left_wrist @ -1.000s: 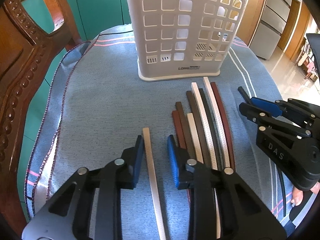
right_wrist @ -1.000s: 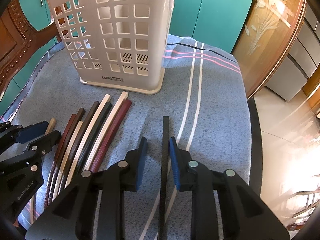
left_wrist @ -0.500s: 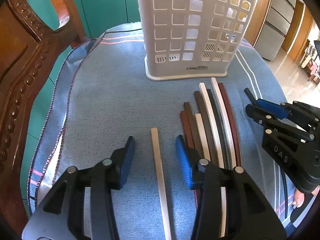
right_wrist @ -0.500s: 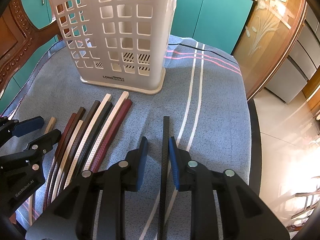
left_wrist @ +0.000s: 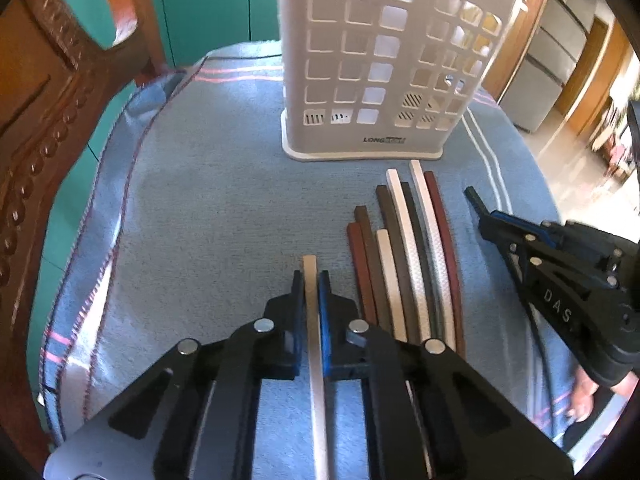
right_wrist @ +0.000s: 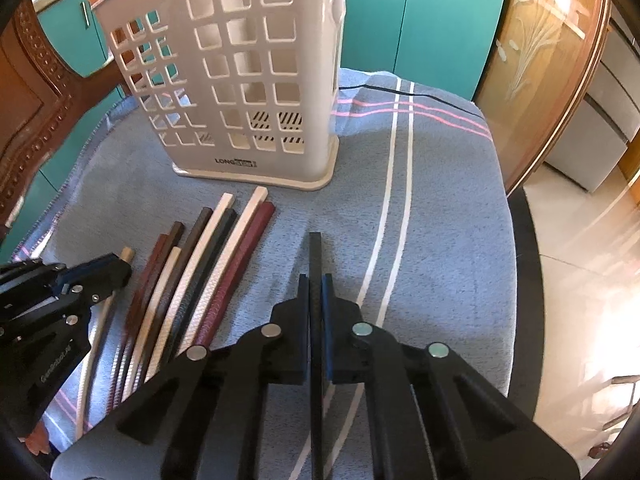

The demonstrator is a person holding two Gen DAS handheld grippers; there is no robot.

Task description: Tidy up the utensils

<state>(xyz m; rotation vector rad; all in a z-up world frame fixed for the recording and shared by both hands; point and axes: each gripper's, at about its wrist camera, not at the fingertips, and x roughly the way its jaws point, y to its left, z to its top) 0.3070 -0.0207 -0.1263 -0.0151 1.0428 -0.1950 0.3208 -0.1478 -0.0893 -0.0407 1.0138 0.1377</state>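
Both jaws now closing from open: left gripper [left_wrist: 311,278] clamping beige stick [left_wrist: 314,344], right gripper [right_wrist: 316,280] black stick [right_wrist: 316,264]; grasping step, lifting toward basket [left_wrist: 372,80] next.

Left gripper [left_wrist: 311,280] clamped — right gripper [right_wrist: 316,282] clamped too.

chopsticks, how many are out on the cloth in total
9. One beige chopstick sits in the left gripper, one black chopstick in the right gripper, and a bundle of seven lies between them. The basket looks empty.
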